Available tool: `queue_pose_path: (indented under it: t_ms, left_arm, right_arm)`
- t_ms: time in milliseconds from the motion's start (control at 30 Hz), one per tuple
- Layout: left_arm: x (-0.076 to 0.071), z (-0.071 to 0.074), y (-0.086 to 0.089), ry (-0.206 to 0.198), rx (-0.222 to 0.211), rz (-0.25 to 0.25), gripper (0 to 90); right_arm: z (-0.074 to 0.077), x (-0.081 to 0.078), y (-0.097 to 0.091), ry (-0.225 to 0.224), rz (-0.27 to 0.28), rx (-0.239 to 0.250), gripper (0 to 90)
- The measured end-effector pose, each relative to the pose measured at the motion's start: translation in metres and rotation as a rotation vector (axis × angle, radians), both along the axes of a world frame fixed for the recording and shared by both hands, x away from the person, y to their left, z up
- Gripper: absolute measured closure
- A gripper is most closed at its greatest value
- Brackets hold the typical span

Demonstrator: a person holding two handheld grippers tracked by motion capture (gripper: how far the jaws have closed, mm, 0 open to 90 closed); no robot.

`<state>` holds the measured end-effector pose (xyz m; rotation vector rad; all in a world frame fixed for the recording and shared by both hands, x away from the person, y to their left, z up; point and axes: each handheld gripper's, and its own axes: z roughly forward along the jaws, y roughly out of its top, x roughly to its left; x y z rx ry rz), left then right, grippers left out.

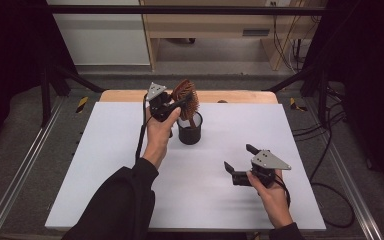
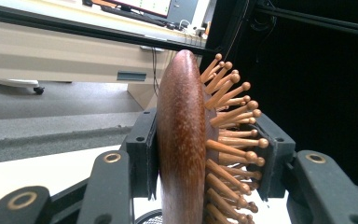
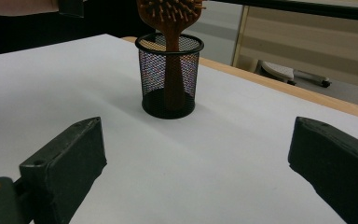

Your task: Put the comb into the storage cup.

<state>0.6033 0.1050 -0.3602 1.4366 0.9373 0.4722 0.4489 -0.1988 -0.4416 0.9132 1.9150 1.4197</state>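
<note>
Gripping the hairbrush [image 2: 182,140] head, the left gripper [image 1: 172,106] should lower it straight into the mesh cup [image 3: 168,77]; right gripper [image 1: 240,162] fingers stand open.

My left claw [image 1: 179,102] is raised near the far edge of the white tabletop [image 1: 105,175], left of its middle, jaws clamped across the head of a brown wooden hairbrush [image 2: 182,140], one jaw on its smooth back, the other against its bristles. My left forearm, in a dark sleeve, reaches forward from the near edge. My right claw [image 1: 240,159] hangs low near the near right corner, jaws spread wide and holding nothing.
</note>
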Motion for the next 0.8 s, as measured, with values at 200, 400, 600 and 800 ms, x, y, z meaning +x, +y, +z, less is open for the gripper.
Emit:
queue_pose_path:
  t_ms: [200,400,600,800]
  left_arm:
    - [-0.0004,-0.0009,0.0004,-0.002,-0.007,0.003,50.9]
    - [-0.0003,-0.0011,0.0009,-0.001,-0.005,-0.002,50.9]
    - [0.0002,-0.0018,0.0030,0.000,-0.005,-0.002,50.6]
    - [0.0022,-0.0030,0.0071,0.004,-0.008,0.000,50.0]
  right_arm:
    - [-0.0002,0.0000,0.0004,0.001,0.001,-0.001,4.1]
    - [-0.0002,0.0000,0.0005,0.002,0.002,-0.002,4.1]
    - [-0.0004,0.0000,0.0009,0.004,0.002,-0.003,4.1]
    - [-0.0006,0.0002,0.0014,0.005,0.002,-0.004,4.0]
